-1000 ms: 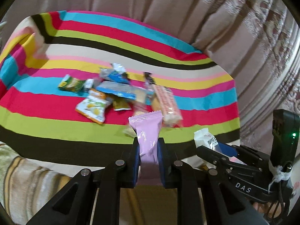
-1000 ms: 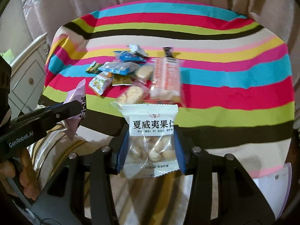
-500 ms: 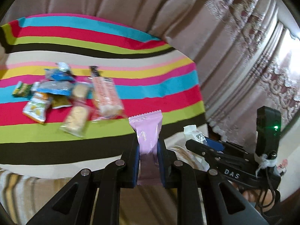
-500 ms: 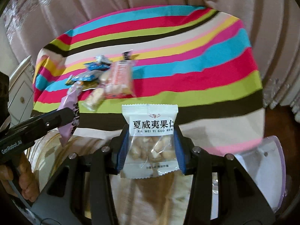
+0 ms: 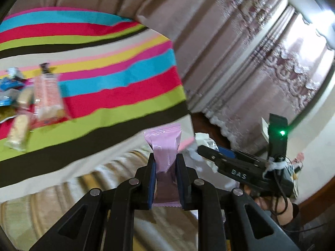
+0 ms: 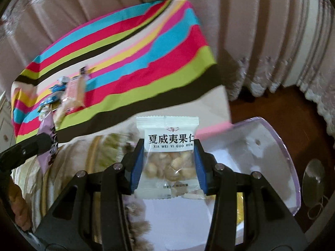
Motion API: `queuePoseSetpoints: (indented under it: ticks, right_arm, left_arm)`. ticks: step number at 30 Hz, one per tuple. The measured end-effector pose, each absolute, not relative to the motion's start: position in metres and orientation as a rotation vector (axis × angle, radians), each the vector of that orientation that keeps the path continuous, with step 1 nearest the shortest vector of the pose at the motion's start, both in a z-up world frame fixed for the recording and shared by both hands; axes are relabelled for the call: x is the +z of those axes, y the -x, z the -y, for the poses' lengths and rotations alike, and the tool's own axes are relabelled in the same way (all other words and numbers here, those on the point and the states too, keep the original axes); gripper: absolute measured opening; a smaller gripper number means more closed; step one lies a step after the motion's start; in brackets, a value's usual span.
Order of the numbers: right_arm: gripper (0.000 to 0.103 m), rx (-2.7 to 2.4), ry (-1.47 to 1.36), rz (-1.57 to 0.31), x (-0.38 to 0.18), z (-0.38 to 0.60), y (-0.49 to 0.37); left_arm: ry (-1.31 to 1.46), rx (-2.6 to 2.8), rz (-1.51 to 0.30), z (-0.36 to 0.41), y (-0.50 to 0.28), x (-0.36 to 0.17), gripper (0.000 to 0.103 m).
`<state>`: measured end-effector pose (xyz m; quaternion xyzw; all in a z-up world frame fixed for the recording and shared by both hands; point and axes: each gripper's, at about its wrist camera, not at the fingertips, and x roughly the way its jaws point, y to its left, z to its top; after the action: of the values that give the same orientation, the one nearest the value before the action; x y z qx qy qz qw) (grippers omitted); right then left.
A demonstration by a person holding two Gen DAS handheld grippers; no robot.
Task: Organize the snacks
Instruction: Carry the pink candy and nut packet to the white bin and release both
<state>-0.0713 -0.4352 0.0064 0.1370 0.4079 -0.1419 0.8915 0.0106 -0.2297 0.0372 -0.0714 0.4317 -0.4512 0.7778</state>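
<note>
Snack packets (image 5: 31, 96), a loose heap of small foil and clear wrappers, lie on the striped multicoloured cloth (image 5: 117, 79), ahead and left of our tongs. Our left gripper (image 5: 165, 165) pinches a glossy pink foil sachet (image 5: 164, 146) upright between its blue pads. Our right gripper (image 6: 168, 163) clamps a clear-and-white nut packet (image 6: 168, 156); just beyond and right sits a translucent lilac plastic tray (image 6: 280, 146).
</note>
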Motion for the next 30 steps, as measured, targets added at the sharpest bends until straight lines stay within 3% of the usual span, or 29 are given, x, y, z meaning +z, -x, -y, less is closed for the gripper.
queuePoseSetpoints:
  ticks: [9, 11, 13, 15, 30]
  right_arm:
    - [0.050, -0.387, -0.294, -0.846, 0.007, 0.464, 0.090]
    - [0.051, -0.398, -0.287, -0.850, 0.007, 0.465, 0.090]
    - [0.052, -0.395, -0.293, -0.851, 0.006, 0.467, 0.090]
    - [0.057, -0.391, -0.294, -0.854, 0.006, 0.467, 0.089]
    - [0.063, -0.298, -0.306, -0.861, 0.009, 0.431, 0.063]
  left_arm:
    - [0.074, -1.105, -0.989, 0.277, 0.013, 0.033, 0.023]
    - [0.057, -1.104, -0.997, 0.281, 0.015, 0.032, 0.043]
    - [0.054, -1.095, -0.990, 0.280, 0.017, 0.032, 0.053]
    - [0.068, -1.093, -0.986, 0.276, 0.016, 0.034, 0.053]
    - [0.113, -0.910, -0.917, 0.223, -0.018, 0.036, 0.053]
